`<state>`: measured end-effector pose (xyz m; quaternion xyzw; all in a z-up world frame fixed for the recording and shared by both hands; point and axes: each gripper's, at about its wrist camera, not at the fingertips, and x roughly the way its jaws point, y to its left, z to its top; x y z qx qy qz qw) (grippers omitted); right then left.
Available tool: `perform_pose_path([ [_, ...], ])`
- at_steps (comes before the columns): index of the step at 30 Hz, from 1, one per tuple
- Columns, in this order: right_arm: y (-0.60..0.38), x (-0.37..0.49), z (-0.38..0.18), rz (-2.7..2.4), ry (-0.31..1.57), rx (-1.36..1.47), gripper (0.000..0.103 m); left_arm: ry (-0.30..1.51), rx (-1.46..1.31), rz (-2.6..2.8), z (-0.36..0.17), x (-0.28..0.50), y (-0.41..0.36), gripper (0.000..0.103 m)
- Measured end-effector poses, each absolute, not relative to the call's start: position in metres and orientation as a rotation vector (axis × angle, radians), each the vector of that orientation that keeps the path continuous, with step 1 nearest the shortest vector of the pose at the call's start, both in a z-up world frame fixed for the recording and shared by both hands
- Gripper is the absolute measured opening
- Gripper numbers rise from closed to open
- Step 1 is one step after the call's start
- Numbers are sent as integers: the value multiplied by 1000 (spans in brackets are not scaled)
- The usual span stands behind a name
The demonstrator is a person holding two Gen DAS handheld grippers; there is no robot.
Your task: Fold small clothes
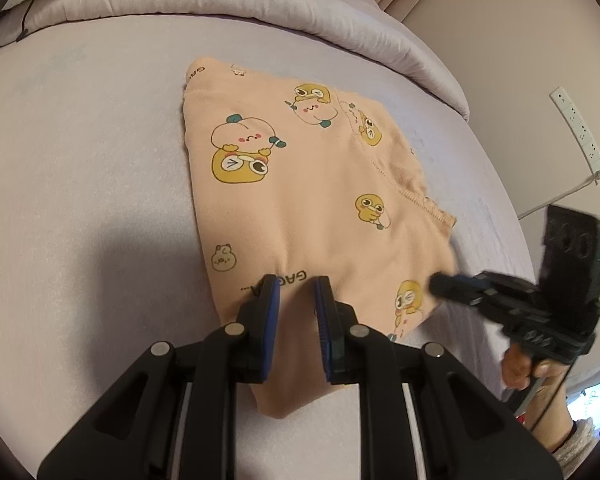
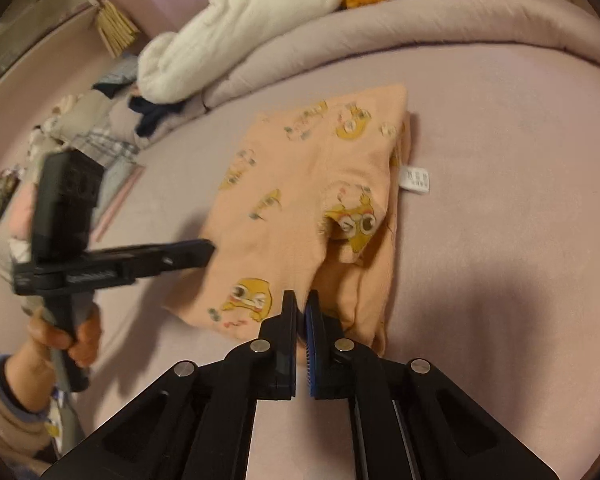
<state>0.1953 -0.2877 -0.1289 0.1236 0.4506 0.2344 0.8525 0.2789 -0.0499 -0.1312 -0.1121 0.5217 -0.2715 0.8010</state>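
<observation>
At the bottom of the left wrist view, the left gripper stands with a moderate gap, its blue pads over the near edge of the folded peach cartoon-print garment, nothing clearly pinched. The garment lies mid-frame on the lilac bedsheet. The right gripper is nearly closed at the garment's near edge; whether it grips cloth is unclear. A white care label sticks out right of centre.

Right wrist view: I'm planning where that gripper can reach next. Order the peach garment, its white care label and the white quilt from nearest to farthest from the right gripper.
1. Peach garment, directly under the right gripper.
2. White care label, ahead, to the right.
3. White quilt, far back, to the left.
</observation>
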Motion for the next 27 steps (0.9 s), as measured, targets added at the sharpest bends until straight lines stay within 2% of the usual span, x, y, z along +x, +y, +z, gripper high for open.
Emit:
perform_pose_path([
  [5, -299, 184, -110, 515, 936, 253, 5, 1119, -222, -580, -133, 276, -51, 17],
  [10, -294, 189, -140, 417, 1070, 202, 5, 1116, -203, -577, -135, 277, -52, 18],
  [15, -292, 186, -137, 391, 1068, 215, 5, 1104, -163, -575, -135, 275, -54, 18],
  [21, -288, 187, -104, 411, 923, 283, 10, 1098, -156, -577, -136, 274, -54, 18],
  [27, -271, 215, -99, 371, 851, 294, 10, 1093, -155, -579, -136, 272, -55, 18],
])
